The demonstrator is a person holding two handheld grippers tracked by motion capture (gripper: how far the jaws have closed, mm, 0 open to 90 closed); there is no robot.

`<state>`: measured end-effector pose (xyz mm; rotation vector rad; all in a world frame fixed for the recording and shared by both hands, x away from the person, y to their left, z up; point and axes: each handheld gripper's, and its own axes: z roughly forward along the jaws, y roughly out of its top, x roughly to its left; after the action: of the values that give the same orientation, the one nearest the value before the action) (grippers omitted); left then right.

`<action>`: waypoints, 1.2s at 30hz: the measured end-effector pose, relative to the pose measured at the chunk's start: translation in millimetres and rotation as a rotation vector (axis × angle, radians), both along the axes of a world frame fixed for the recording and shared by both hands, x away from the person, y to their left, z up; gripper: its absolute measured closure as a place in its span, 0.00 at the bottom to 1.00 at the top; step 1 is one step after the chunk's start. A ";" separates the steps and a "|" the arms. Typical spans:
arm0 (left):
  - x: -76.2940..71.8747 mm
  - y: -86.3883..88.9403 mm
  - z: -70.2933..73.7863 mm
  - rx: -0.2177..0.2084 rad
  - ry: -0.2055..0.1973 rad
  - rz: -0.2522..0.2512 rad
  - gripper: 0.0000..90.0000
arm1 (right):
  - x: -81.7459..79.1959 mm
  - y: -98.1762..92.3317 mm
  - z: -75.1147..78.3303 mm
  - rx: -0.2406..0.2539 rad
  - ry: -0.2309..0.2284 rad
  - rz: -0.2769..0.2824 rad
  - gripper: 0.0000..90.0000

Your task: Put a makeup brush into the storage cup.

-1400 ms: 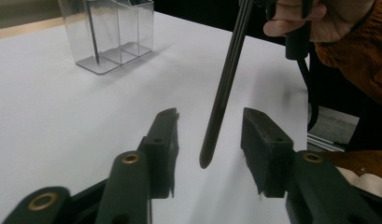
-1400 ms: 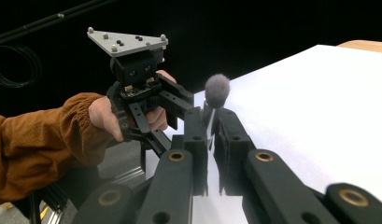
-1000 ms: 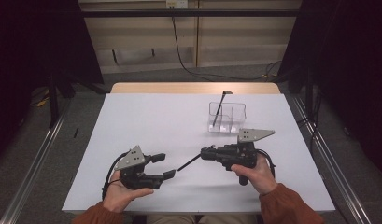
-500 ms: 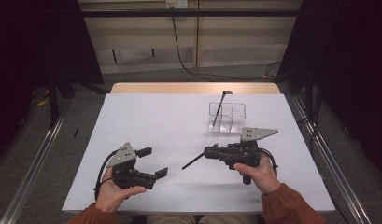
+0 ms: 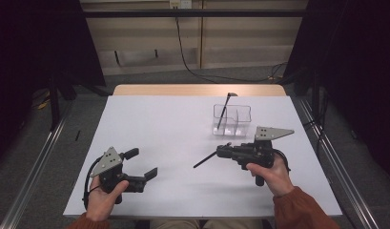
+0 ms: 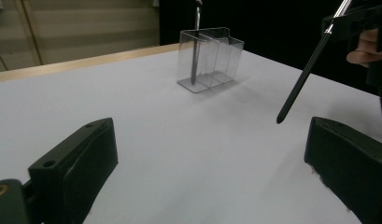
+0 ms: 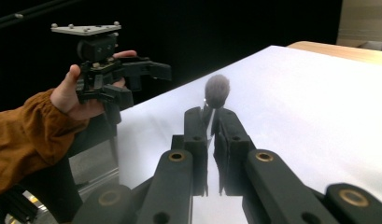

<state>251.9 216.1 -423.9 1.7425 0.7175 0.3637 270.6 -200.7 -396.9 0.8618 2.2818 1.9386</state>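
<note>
Right gripper (image 5: 224, 150) clamps a slim black brush (image 5: 205, 160).

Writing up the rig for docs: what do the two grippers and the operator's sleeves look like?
Both the left gripper and right gripper are black, with blocky two-jaw fronts, a grey three-cornered plate on top and a black cable trailing off. The sleeves are rust-orange, gathered at the cuff.

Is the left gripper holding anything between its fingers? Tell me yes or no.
No: in the left gripper view the left gripper has its fingers spread wide over the bare white table.
</note>
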 end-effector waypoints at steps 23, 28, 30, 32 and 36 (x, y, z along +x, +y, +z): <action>-16.4 21.4 -12.4 -0.018 -0.036 0.087 0.04 | 17.8 -33.8 21.8 -0.037 -0.029 -0.140 0.93; -17.5 22.4 -12.5 -0.009 -0.045 0.087 0.04 | 23.8 -41.6 28.1 -0.041 -0.019 -0.175 0.93; -18.1 22.7 -12.6 -0.006 -0.049 0.092 0.04 | 26.0 -44.2 30.5 -0.040 -0.017 -0.187 0.93; -18.5 22.2 -13.1 -0.003 -0.050 0.090 0.04 | 28.7 -47.0 34.1 -0.044 -0.019 -0.198 0.93; -18.1 21.9 -14.3 0.006 -0.048 0.090 0.04 | 33.7 -52.4 41.3 -0.049 -0.027 -0.219 0.93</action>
<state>233.8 238.0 -438.2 1.7055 0.7617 0.4684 304.2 -253.1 -355.7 1.0246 2.1092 1.7840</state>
